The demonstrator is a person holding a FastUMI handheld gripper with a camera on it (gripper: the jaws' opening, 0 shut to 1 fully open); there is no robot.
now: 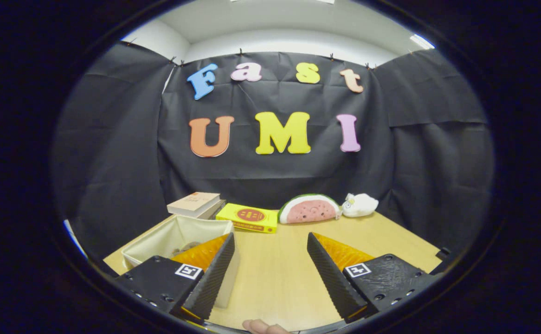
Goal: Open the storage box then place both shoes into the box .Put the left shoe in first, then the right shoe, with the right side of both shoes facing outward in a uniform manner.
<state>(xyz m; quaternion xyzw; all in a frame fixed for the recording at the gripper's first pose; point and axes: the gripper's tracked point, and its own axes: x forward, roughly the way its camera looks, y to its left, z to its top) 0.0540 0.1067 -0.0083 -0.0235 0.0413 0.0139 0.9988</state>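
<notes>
One bare tabletop [280,278], tongs [270,241] agape.

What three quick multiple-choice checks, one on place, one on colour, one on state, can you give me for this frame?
1. Where is the storage box?
A. beside the left finger
B. between the fingers
C. beside the white plush

2. What colour is the flat box beside the books?
A. blue
B. yellow
C. white

3. How is the hand-held gripper?
A. shut on a shoe
B. shut on the watermelon plush
C. open, holding nothing

Answers: 1 A, the left finger overlaps the box's near wall; 2 B, its top is yellow; 3 C, only bare table lies between the fingers.
</notes>
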